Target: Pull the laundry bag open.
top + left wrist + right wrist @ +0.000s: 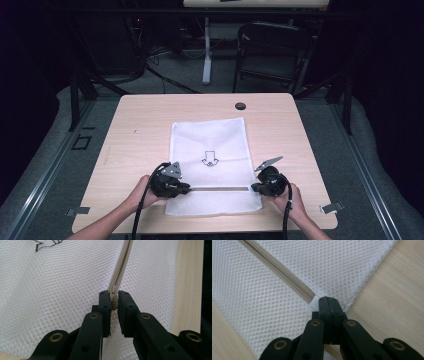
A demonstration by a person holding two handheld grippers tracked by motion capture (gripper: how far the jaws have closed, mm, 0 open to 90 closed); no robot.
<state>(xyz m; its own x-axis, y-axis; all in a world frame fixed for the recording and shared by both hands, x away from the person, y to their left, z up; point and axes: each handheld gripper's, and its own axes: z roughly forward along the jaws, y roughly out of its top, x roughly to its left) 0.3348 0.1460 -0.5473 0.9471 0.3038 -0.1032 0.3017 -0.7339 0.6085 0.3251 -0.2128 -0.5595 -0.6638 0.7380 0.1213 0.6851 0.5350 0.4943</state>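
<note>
So the white mesh laundry bag point(210, 150) is lying flat on the light wooden table point(140, 120), long side running away from the near edge, with a small black arrow print point(210, 159) sitting near its middle. Its beige zipper point(220, 188) is running straight across near the front end, looking zipped shut, with its 2 ends getting pinched.

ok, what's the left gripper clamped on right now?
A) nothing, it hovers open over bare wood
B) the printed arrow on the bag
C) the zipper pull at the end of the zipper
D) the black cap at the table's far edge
C: in the left gripper view the left gripper has its jaws closed on the zipper pull at the end of the zipper on the white mesh bag.
</note>
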